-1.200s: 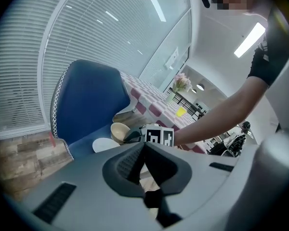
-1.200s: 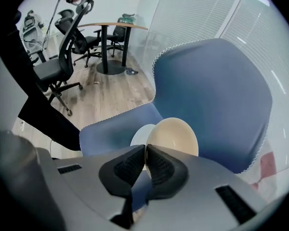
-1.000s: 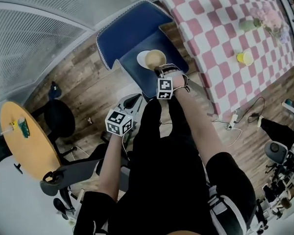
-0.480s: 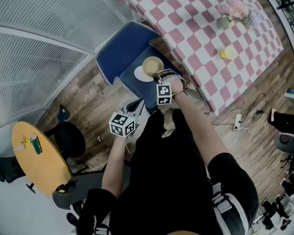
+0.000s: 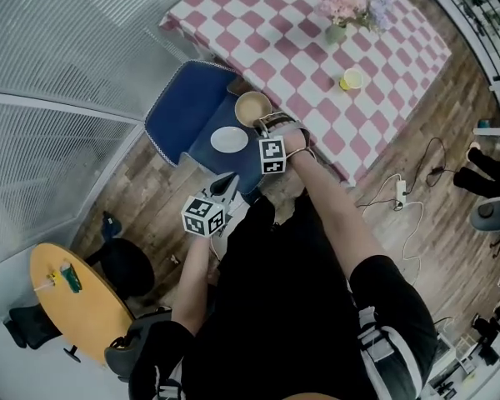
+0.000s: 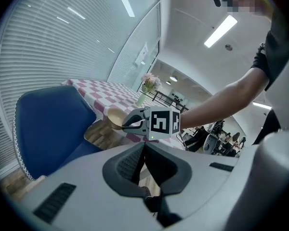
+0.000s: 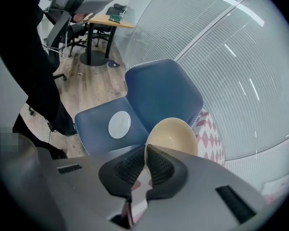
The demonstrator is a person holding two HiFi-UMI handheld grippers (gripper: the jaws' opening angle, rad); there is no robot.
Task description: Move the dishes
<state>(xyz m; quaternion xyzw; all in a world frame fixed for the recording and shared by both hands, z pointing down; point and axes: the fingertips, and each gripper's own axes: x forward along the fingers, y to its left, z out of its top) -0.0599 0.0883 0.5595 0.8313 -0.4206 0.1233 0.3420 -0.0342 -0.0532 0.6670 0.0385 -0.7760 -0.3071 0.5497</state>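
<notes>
Our right tool [image 7: 145, 154] is clenched on the near rim of the beige bowl [image 7: 176, 134], one jaw inside and one outside. This lets the bowl ride out past the tool's tip and be carried without a second grip. In the head view the bowl hangs at about one o'clock from the white plate [image 5: 229, 139], apart from it. The plate lies flat on the seat of the blue chair [image 5: 179, 107]. The checked tabletop [image 5: 308, 23] spreads out at two o'clock from the chair. We judge it the likely place for the bowl, since bare squares show near its chair-side edge. Our left tool [image 6: 143, 150] is shut with nothing between its jaws. It is held at six o'clock of the plate, free to take the plate afterwards.
</notes>
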